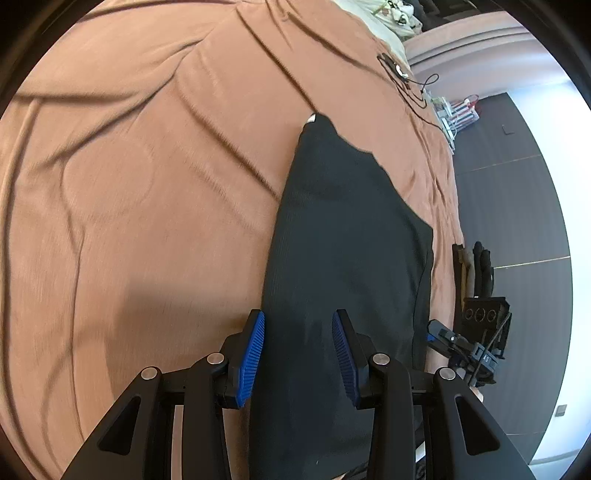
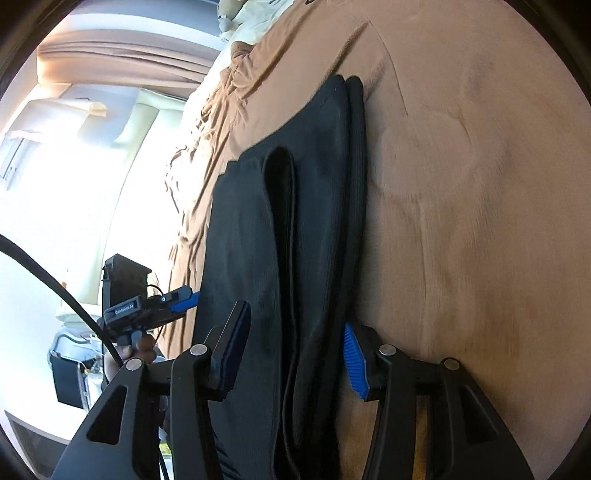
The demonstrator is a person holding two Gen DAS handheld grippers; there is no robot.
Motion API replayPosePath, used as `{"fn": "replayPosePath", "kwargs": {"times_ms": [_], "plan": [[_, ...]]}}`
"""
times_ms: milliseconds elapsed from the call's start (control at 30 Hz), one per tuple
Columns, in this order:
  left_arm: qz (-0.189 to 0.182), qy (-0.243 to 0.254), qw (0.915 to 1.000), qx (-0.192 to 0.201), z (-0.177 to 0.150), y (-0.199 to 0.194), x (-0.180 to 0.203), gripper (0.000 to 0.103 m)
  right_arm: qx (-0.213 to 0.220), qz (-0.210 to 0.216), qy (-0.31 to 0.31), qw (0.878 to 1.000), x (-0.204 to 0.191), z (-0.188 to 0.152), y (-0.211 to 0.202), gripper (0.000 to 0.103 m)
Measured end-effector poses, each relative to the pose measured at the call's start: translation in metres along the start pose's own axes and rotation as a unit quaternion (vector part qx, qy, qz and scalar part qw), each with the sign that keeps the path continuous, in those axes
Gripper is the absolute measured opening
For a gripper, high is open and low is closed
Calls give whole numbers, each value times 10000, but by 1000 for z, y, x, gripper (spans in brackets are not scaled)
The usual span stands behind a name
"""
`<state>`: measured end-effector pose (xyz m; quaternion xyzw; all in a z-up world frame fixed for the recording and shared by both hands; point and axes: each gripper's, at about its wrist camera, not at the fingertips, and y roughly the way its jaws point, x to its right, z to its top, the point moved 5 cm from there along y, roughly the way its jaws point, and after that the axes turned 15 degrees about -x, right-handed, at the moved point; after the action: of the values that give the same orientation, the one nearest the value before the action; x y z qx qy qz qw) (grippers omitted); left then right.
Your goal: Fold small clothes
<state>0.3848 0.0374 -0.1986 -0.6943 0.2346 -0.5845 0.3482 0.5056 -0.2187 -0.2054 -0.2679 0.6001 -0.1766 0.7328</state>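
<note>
Both fingers (image 1: 258,354) parted, black garment (image 1: 347,229) between

Folded garment (image 1: 343,229) on bedspread (image 1: 147,184), pillows (image 1: 384,26) behind, cable (image 1: 413,88) at bed edge

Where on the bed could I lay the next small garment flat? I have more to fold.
The brown bedspread lies bare across the wide stretch beside the folded black garment, on the side away from the bed's edge. Toward that edge only a narrow strip of spread remains, with black cables further up. The pillows crowd the head end.
</note>
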Motion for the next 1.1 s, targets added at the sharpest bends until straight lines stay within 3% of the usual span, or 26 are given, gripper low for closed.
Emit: {"fn": "replayPosePath", "kwargs": {"times_ms": [267, 500, 767, 1100], "plan": [[69, -116, 9999, 7, 34, 1, -4, 39, -76, 49, -165, 9998, -2, 28, 15, 45], [244, -62, 9997, 59, 57, 0, -4, 39, -40, -184, -259, 9995, -7, 45, 22, 45], [321, -16, 9994, 102, 76, 0, -5, 39, 108, -814, -201, 9964, -21, 42, 9, 45], [235, 178, 9995, 96, 96, 10, 2, 39, 177, -844, -165, 9961, -22, 37, 0, 45]]}}
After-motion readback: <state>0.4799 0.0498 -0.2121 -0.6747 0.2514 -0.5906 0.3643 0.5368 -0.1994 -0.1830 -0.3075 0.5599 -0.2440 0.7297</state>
